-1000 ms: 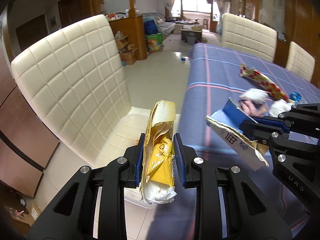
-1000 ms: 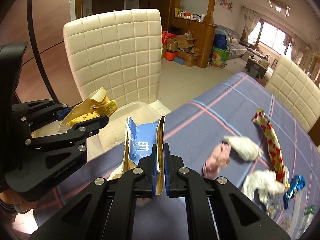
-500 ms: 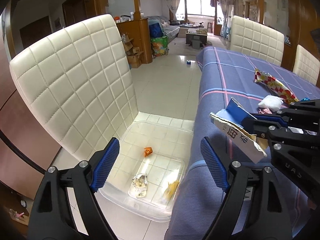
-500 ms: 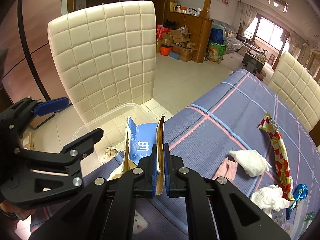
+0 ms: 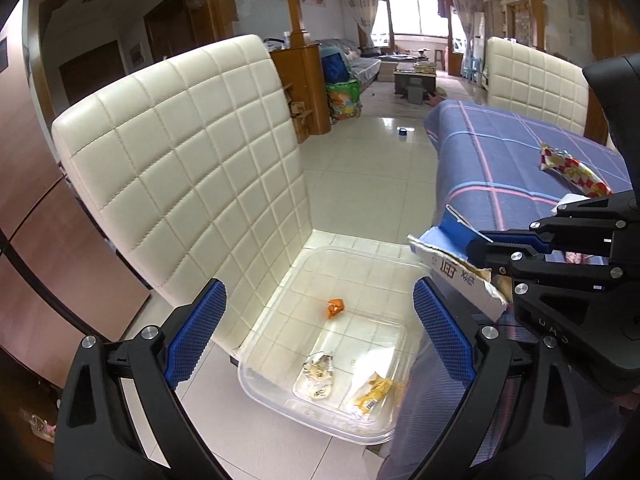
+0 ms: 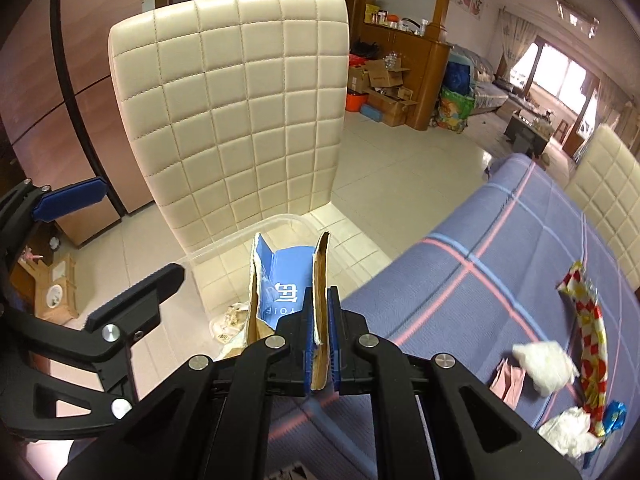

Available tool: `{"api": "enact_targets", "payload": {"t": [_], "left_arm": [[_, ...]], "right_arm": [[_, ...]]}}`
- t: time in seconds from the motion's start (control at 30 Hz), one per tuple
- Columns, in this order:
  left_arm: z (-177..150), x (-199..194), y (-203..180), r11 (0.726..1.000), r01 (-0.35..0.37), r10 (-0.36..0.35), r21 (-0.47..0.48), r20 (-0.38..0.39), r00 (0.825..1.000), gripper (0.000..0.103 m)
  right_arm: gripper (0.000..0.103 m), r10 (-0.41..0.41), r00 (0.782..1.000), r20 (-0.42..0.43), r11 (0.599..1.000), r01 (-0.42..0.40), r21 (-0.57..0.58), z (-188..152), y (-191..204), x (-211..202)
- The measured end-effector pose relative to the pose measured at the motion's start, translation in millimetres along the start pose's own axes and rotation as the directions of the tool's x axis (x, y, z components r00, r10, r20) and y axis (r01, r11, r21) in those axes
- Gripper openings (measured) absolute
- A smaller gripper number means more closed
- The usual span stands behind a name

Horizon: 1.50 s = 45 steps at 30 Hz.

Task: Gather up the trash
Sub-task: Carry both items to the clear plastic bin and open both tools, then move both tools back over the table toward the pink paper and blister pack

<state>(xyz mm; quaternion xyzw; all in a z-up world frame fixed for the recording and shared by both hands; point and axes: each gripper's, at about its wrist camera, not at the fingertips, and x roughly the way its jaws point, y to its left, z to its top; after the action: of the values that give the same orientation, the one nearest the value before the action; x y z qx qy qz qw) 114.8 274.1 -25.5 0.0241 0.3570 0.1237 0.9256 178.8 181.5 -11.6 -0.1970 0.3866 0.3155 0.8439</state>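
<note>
My left gripper [image 5: 320,336] fingers have just spread wide, empty, above the clear bin [image 5: 280,392] at lower centre. My right gripper [image 6: 320,344] fingers pinch a torn blue carton [image 6: 286,284].

Home: dining chair [image 5: 188,184], probably sofa [image 5: 366,65] beyond
</note>
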Motion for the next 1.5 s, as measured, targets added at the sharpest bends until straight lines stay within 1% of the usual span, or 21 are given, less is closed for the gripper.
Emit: {"api": "enact_targets", "payload": {"t": [0.1, 0.17, 0.2, 0.23, 0.27, 0.3, 0.4, 0.63, 0.83, 0.97, 1.07, 1.17, 1.27, 1.43, 1.5], "left_arm": [[-0.6, 1.1, 5.0, 1.000, -0.009, 0.009, -0.008, -0.002, 1.000, 0.095], [-0.9, 1.8, 7.7, 1.000, -0.017, 0.017, -0.012, -0.005, 1.000, 0.096], [-1.8, 2.3, 9.1, 1.000, -0.026, 0.026, -0.012, -0.007, 1.000, 0.096], [-2.8, 3.0, 10.2, 1.000, -0.028, 0.028, -0.009, -0.011, 1.000, 0.096], [-4.1, 2.8, 12.2, 1.000, -0.027, 0.027, -0.012, -0.012, 1.000, 0.096], [-4.7, 3.0, 13.5, 1.000, -0.026, 0.026, -0.016, -0.013, 1.000, 0.096], [-4.9, 3.9, 16.7, 0.999, -0.031, 0.031, -0.021, -0.018, 0.999, 0.096], [-2.0, -4.6, 11.1, 0.999, -0.025, 0.025, -0.024, -0.011, 1.000, 0.096], [2.8, -19.5, -9.1, 1.000, -0.016, 0.016, 0.013, 0.014, 1.000, 0.097], [6.6, -29.3, -28.7, 0.999, 0.000, -0.002, 0.044, 0.025, 1.000, 0.097], [9.0, -36.0, -47.9, 0.997, 0.024, -0.027, 0.069, 0.031, 0.999, 0.097], [11.0, -41.5, -71.9, 0.993, 0.068, -0.071, 0.094, 0.027, 0.997, 0.097], [12.9, -47.7, -101.3, 0.985, 0.103, -0.107, 0.136, 0.027, 0.994, 0.097], [11.7, -60.3, -155.7, 0.961, 0.166, -0.177, 0.221, 0.031, 0.984, 0.099], [10.6, -61.6, -173.6, 0.951, 0.186, -0.198, 0.246, 0.022, 0.980, 0.099]], "right_arm": [[0.008, -0.007, 1.000, -0.011, 0.999, 0.006, -0.034, 4.5, 6.0, 4.8], [0.018, -0.016, 1.000, -0.003, 0.999, 0.016, -0.047, 5.4, 8.1, 5.7], [0.035, -0.023, 1.000, 0.005, 0.999, 0.023, -0.045, 5.9, 7.4, 5.5], [0.057, -0.029, 0.999, 0.015, 0.999, 0.029, -0.037, 6.4, 5.7, 5.0], [0.063, -0.042, 0.999, 0.032, 0.999, 0.043, -0.025, 6.5, 2.8, 2.9], [0.065, -0.052, 0.998, 0.047, 0.998, 0.053, -0.021, 6.2, 1.1, 1.0], [0.065, -0.075, 0.996, 0.057, 0.997, 0.076, -0.023, 5.5, 0.0, -1.3], [0.065, -0.064, 0.996, 0.066, 0.998, 0.063, 0.008, -0.8, -6.6, -14.0], [0.065, -0.065, 0.995, 0.075, 0.997, 0.062, 0.048, -17.3, -23.0, -38.4], [0.065, -0.084, 0.993, 0.088, 0.994, 0.078, 0.070, -32.2, -34.6, -55.3], [0.065, -0.111, 0.990, 0.091, 0.990, 0.102, 0.098, -45.8, -46.9, -68.8], [0.065, -0.136, 0.987, 0.092, 0.983, 0.122, 0.140, -62.1, -65.0, -82.8], [0.065, -0.184, 0.980, 0.081, 0.969, 0.166, 0.184, -84.3, -85.0, -98.8], [0.065, -0.248, 0.968, 0.032, 0.935, 0.231, 0.269, -135.5, -126.9, -124.4], [0.065, -0.252, 0.968, 0.006, 0.922, 0.239, 0.304, -154.1, -142.1, -130.2]]}}
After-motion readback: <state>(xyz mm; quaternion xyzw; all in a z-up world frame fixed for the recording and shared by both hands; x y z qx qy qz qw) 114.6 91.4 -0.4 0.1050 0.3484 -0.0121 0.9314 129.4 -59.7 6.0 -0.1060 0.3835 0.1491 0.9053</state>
